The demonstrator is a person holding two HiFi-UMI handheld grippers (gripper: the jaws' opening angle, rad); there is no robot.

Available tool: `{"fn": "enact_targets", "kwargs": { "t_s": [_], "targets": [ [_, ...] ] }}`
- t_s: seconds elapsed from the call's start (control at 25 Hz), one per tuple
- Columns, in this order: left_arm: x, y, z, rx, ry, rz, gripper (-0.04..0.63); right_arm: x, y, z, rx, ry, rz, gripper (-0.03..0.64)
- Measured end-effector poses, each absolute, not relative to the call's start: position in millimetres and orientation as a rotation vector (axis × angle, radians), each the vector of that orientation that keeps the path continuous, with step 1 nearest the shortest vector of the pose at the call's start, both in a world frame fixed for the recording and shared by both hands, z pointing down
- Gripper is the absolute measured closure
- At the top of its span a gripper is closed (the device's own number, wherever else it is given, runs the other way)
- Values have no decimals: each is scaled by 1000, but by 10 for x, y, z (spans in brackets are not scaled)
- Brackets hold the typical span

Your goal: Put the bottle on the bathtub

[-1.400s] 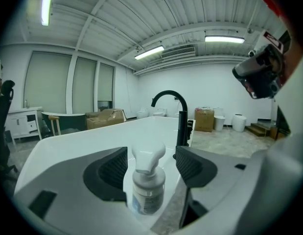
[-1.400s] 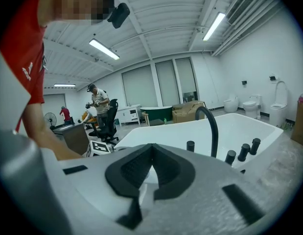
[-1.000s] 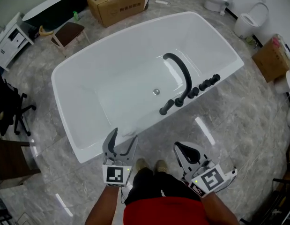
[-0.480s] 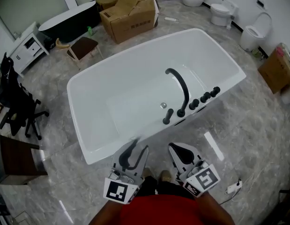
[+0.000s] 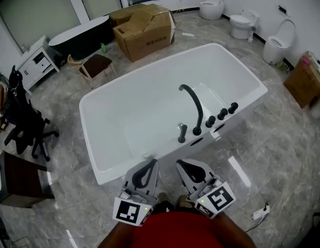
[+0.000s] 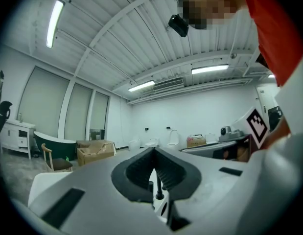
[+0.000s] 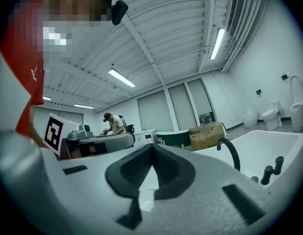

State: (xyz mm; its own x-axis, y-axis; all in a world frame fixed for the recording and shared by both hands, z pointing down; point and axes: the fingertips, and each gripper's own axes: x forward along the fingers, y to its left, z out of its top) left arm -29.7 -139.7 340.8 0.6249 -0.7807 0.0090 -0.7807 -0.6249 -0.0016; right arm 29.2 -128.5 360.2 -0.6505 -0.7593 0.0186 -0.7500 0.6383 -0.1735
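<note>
The white bathtub (image 5: 90,133) fills the middle of the head view, with a black arched faucet (image 5: 193,105) and knobs on its near right rim. A small green bottle (image 5: 103,47) stands on the floor far beyond it, beside the black tub. My left gripper (image 5: 147,165) and right gripper (image 5: 182,165) are side by side just short of the tub's near rim, both shut with nothing between their fingers. The right gripper view shows the bathtub (image 7: 268,141) and faucet (image 7: 229,153) to the right of its jaws.
A large cardboard box (image 5: 144,30), a black tub (image 5: 79,35) and a small stool (image 5: 96,66) stand behind the bathtub. Toilets (image 5: 242,22) line the back right. An office chair (image 5: 28,123) is at the left. A person (image 7: 113,124) works in the distance.
The left gripper's jaws have closed. Both grippers have drawn closer together and sit lower in the head view, which now takes in more of the room behind the tub.
</note>
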Motion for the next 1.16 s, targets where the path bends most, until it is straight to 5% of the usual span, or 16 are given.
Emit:
{"fn": "enact_targets", "kwargs": {
  "t_s": [1.16],
  "targets": [
    [-352,-1399,3404,2835,-1372,33,584,256,-1313,3569,-1317,2818,-197,612]
  ]
}}
